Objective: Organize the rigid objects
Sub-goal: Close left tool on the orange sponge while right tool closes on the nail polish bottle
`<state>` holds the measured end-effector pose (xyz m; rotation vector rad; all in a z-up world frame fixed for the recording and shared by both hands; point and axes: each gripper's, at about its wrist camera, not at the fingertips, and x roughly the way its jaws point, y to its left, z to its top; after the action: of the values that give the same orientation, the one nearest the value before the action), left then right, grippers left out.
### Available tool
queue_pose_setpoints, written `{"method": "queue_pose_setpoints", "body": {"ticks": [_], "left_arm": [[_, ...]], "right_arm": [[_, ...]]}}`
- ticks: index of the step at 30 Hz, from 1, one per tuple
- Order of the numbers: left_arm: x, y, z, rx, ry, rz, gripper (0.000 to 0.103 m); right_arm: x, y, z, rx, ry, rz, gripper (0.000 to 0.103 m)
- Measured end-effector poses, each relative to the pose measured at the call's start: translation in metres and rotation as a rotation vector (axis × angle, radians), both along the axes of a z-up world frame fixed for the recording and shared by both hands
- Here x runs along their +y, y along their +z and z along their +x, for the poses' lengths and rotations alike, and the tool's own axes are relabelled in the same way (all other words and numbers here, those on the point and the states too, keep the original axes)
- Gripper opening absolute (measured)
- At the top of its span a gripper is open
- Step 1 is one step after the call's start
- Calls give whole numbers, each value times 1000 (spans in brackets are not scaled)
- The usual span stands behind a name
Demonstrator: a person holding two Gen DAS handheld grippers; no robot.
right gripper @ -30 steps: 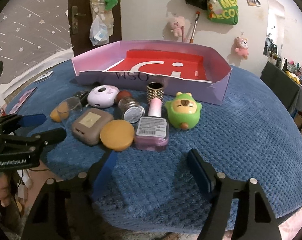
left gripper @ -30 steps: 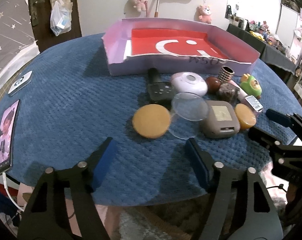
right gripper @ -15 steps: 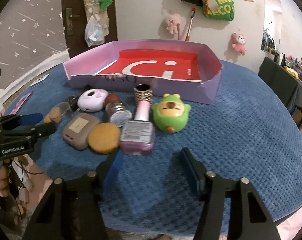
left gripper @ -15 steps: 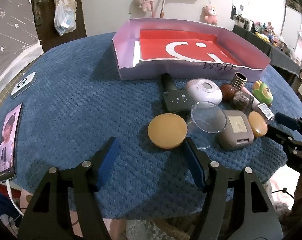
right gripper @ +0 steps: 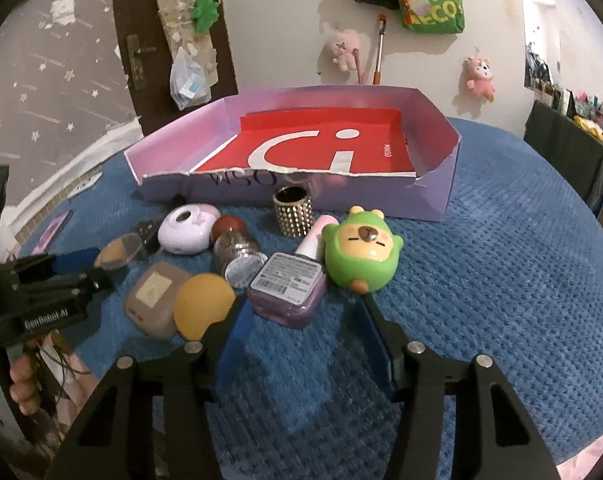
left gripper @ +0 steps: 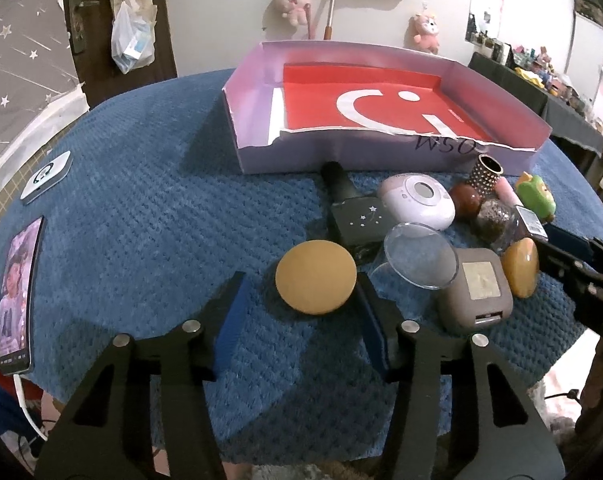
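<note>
The left gripper (left gripper: 301,312), jaws apart, has the tan disc (left gripper: 315,277) lying flat dead ahead, just at its fingertips, nearer than the right.

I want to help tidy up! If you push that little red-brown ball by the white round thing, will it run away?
Probably yes. The red-brown ball looks smooth and round, so a nudge would likely roll it. The bumpy blue cloth may slow it, and the white round case and glitter jar crowd it, so it shouldn't get far.
</note>
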<state>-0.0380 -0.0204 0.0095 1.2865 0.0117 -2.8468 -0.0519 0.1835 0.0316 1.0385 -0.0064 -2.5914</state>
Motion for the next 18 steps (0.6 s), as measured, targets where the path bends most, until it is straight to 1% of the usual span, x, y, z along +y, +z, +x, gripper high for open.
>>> {"method": "queue_pose_setpoints", "body": {"ticks": [3, 10, 11, 13, 14, 18], "left_arm": [[-2, 0, -1, 0, 4, 3, 50], [-4, 0, -8, 2, 10, 0, 48], [-4, 0, -8, 3, 9, 0, 48], [-5, 0, -8, 6, 6, -1, 49], [-5, 0, -8, 6, 6, 0, 49], [-7, 1, -8, 2, 6, 2, 49]], "right_arm": [[2, 0, -7, -15, -20, -55, 55], [4, 1, -18, -43, -39, -124, 55], [5, 2, -19, -50, -40, -139, 57], [5, 2, -19, -52, -48, -118, 63], [4, 2, -18, -47, -57, -91, 67], [-3, 2, -14, -11, -54, 15, 68]]}}
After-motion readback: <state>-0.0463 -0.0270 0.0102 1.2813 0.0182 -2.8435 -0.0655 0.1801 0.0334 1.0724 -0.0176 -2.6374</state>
